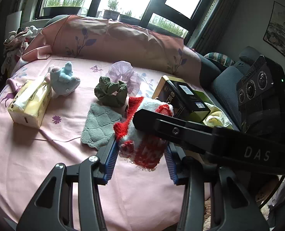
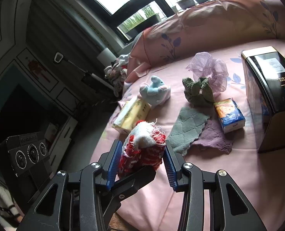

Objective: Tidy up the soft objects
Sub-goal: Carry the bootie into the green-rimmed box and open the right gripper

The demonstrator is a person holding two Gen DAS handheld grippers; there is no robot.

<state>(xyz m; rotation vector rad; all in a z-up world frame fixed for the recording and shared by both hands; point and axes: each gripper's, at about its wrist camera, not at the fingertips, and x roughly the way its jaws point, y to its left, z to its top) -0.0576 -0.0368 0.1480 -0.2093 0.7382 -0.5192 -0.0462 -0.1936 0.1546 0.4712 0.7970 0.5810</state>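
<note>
The red-and-white knitted piece (image 1: 142, 146) hangs above the pink bedspread (image 1: 46, 154), pinched at once by the left gripper (image 1: 141, 158) and the right gripper (image 2: 141, 160) — neither nearer — its length running toward twelve o'clock, the grey cloth (image 2: 186, 129) at one o'clock

Black angular linkage arms with triangular cutouts and silver screws on both grippers. Ribbed blue pads lining the fingers (image 1: 111, 159). White "DAS" lettering and a three-lens black camera block on the right gripper (image 1: 219, 142).
</note>
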